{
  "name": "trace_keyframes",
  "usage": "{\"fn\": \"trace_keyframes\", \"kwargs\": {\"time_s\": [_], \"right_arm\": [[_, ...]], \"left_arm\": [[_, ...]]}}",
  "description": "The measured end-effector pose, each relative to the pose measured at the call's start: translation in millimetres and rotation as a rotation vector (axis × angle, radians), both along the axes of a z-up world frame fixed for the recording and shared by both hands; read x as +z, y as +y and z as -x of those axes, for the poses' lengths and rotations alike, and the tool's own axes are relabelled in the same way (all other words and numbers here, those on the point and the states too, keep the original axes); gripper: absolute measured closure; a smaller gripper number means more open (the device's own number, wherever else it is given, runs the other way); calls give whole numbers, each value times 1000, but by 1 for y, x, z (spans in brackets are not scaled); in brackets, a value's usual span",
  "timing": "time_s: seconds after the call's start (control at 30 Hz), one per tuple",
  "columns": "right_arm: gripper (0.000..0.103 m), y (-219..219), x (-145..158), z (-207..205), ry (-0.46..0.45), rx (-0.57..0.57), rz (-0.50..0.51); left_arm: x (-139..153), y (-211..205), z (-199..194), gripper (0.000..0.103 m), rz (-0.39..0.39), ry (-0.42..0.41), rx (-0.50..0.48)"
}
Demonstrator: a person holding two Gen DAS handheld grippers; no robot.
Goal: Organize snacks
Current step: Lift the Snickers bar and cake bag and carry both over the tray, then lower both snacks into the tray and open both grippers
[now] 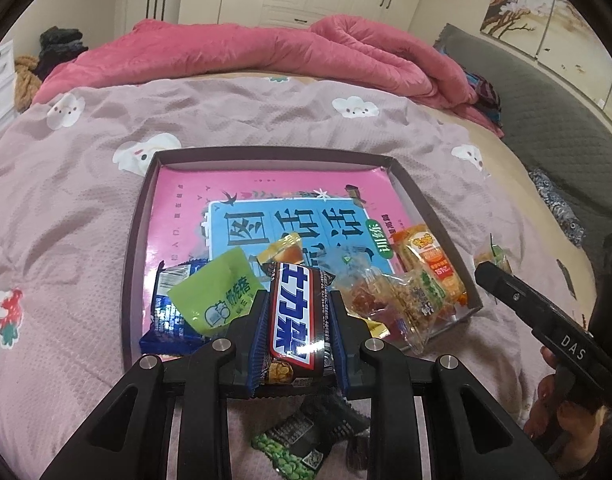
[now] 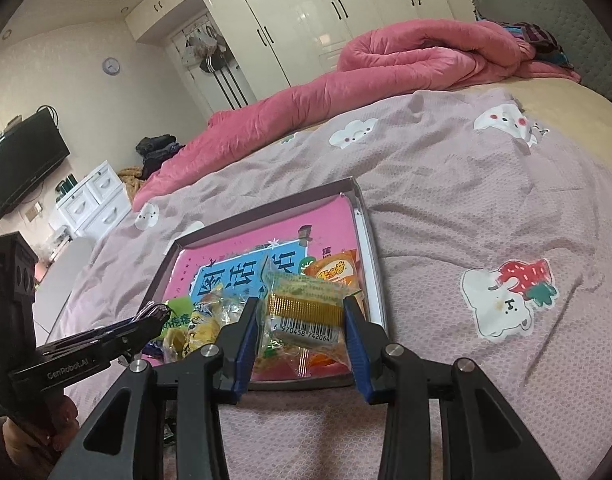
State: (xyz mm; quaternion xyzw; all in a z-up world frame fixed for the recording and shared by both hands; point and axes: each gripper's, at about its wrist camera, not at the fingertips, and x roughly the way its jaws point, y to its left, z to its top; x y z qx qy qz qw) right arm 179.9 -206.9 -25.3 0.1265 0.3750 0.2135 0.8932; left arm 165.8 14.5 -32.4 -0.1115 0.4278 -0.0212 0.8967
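Right hand-held gripper (image 2: 302,340) clamps a clear snack packet (image 2: 302,316), barcode facing camera, over the near edge of the tray (image 2: 371,248) on the bed (image 2: 465,200). Left hand-held gripper (image 2: 146,322) sits lower left, tips over the tray's snack pile (image 2: 194,324).

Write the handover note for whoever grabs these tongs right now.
Left tongs: shut on the Snickers bar, at the tray's near edge.
Right tongs: shut on a clear-wrapped snack, over the tray's near right corner.
Tray: holds several snacks, including the green packet and orange packet.
Left: release both into the tray, then collect the green-and-black packet on the bedspread.
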Motion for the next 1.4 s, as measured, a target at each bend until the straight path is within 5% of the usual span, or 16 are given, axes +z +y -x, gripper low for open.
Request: {"fn": "trace_keyframes", "kwargs": {"time_s": [1.4], "right_arm": [[58, 22, -26, -16, 47, 43, 28]], "left_arm": [[-24, -2, -26, 74, 0, 31, 26]]}}
